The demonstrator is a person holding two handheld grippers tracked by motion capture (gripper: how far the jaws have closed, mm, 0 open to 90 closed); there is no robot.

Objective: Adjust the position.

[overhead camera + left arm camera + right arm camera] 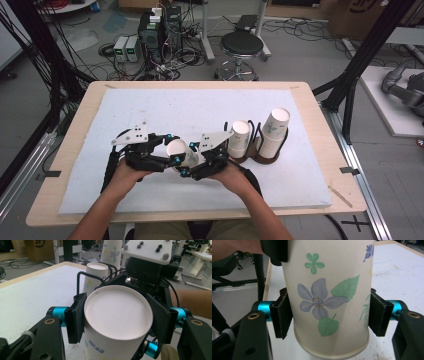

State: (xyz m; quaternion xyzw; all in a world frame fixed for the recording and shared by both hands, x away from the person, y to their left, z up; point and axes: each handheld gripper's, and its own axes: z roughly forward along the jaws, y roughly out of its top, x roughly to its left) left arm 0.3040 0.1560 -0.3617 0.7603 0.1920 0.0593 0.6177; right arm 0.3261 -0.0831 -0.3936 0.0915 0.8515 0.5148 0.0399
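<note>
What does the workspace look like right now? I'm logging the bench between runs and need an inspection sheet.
Surface: white mat on a wooden table, bare apart from the job's things.
Job's things: paper cup held off the mat between both grippers; cup stacks upside down in a black wire holder at the right.
Clutter: nothing seen on the mat.
Grippers: left gripper shut on the cup near its base; right gripper shut on it near the rim.
Cables: black leads trail from the grippers toward the person.
Surroundings: stool, electronics boxes and loose wiring on the floor behind.
</note>
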